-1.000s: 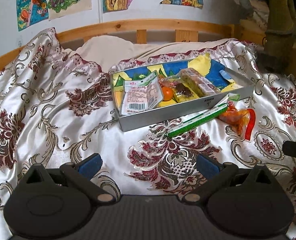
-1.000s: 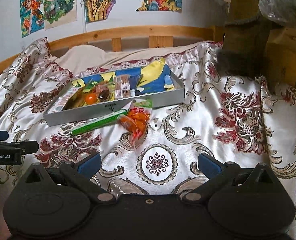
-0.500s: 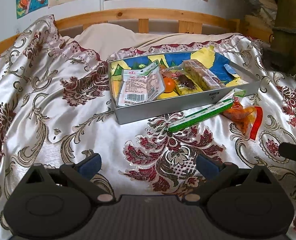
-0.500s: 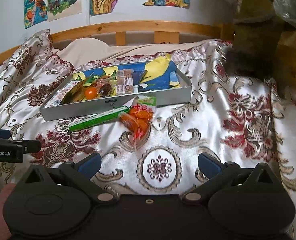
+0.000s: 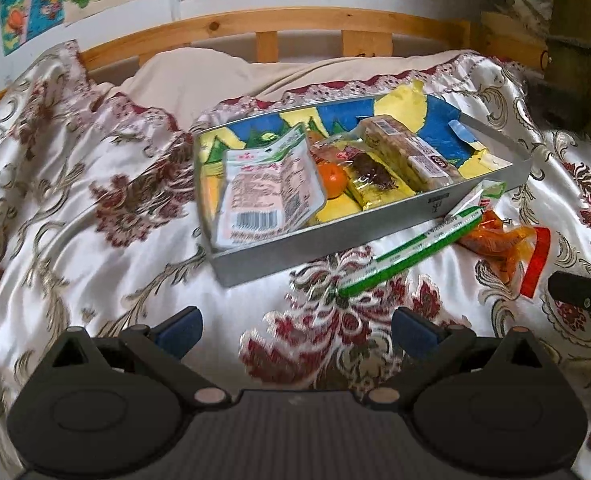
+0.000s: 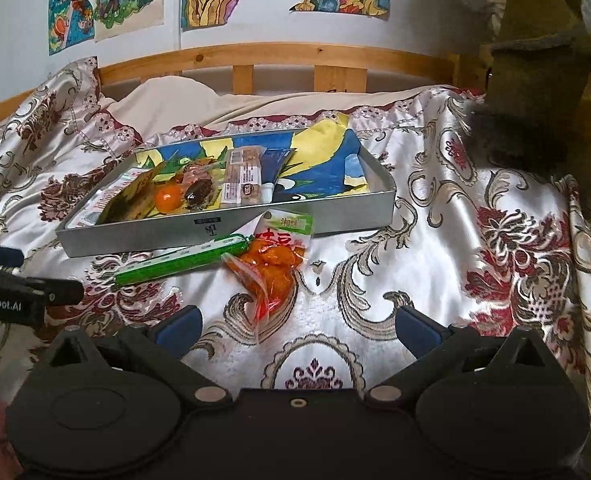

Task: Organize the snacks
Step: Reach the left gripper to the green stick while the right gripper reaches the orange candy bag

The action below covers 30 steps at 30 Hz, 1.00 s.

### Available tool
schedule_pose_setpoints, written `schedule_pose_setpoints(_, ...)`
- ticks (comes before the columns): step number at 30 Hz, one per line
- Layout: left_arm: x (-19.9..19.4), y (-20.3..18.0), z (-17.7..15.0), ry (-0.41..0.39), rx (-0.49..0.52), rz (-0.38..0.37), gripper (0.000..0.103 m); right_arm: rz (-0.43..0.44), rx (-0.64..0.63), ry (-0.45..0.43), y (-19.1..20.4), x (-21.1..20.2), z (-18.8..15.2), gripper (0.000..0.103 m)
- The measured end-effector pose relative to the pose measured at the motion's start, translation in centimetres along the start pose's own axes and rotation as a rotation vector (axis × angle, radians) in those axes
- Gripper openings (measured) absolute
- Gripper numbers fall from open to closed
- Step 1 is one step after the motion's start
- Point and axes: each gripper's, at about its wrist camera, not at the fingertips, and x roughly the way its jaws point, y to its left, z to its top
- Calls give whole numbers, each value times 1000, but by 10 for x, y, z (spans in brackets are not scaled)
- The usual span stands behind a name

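Observation:
A shallow grey tray (image 5: 335, 240) (image 6: 223, 228) lies on the patterned bedspread and holds several snacks: a pale pink packet (image 5: 267, 192), a small orange (image 5: 333, 178) (image 6: 167, 197), a yellow packet (image 5: 375, 178) and a long biscuit bar (image 5: 407, 148) (image 6: 243, 178). A green stick snack (image 5: 411, 250) (image 6: 183, 262) and an orange snack bag (image 5: 503, 244) (image 6: 273, 264) lie on the spread in front of the tray. My left gripper (image 5: 297, 326) is open and empty, short of the stick. My right gripper (image 6: 297, 326) is open and empty, just before the orange bag.
A wooden bed rail (image 5: 295, 26) (image 6: 279, 58) and a wall with drawings stand behind the tray. A cream pillow (image 5: 231, 76) lies at the back. Dark clutter (image 6: 535, 80) rises at the right. Each gripper shows at the other view's edge (image 5: 583, 296) (image 6: 11, 292).
Both grippers have moved forward toward the tray, so the tray and the two loose snacks look closer. Both stay open. The snacks have not moved.

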Motion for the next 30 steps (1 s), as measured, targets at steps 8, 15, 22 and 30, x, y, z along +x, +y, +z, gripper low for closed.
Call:
schedule_pose_setpoints(8,29,-15,19,22,128,-83,103,-18,-79,9,5,23,0,102)
schedule_pose_setpoints(15,46,-32,23,63,249,-212,102,-31,-241,10,15,50,-2,102)
schedule_pose_setpoints(22,55,-35,22,85,227,-223,101,-2,-333,-25,21,64,5,93)
schedule_pose_setpoints(30,60,-38,22,90,255,-248,96,50,-366,-19,25,76,7,51)
